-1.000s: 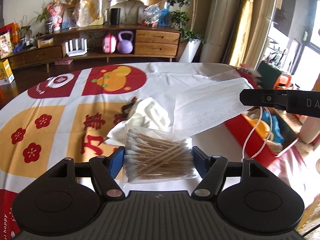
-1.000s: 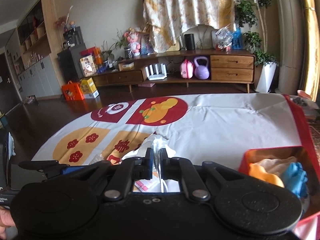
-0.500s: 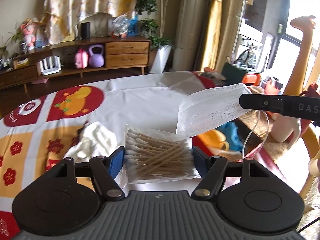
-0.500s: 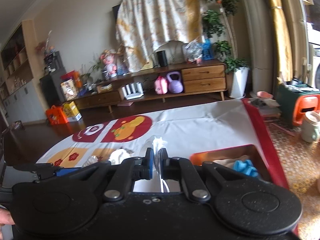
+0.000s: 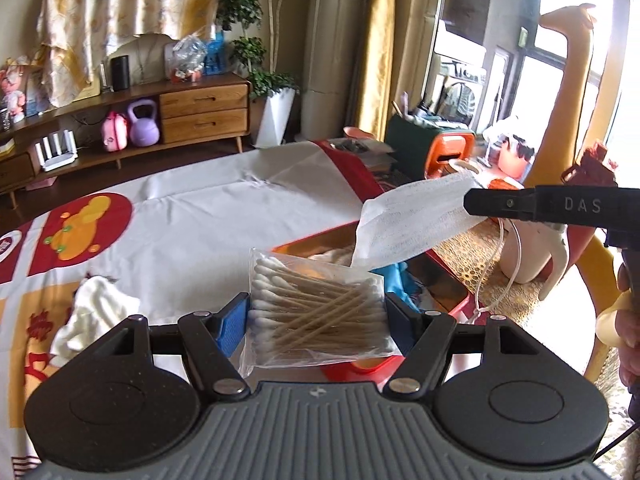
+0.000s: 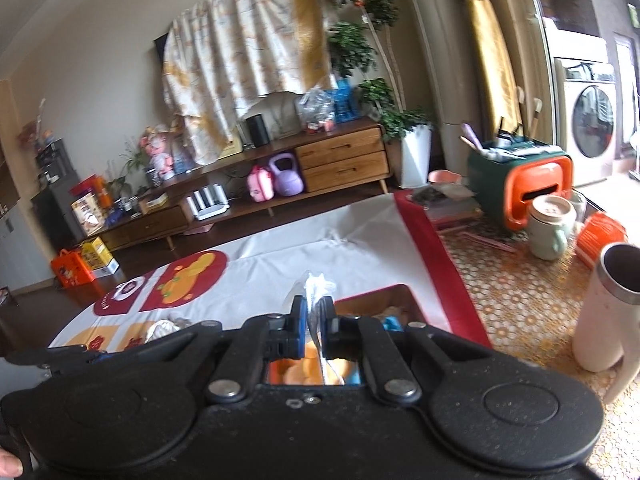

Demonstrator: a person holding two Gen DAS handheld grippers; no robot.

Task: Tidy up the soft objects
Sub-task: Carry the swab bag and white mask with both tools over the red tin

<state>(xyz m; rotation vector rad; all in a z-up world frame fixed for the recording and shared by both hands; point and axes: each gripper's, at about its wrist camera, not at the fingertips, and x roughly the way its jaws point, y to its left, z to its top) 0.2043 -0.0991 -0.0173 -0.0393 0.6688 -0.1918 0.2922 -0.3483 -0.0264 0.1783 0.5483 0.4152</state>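
Both loads now over red tray [image 5: 448,276] at right bench edge, having swung right from cloth centre. My left gripper [image 5: 316,316] clamps cotton swab bag [image 5: 318,312]; right gripper [image 6: 311,326] pinches face mask [image 5: 412,220]. Release next, I judge.

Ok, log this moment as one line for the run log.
left tongs: shut on cotton swab bag | right tongs: shut on face mask | both above orange box | white cloth on mat
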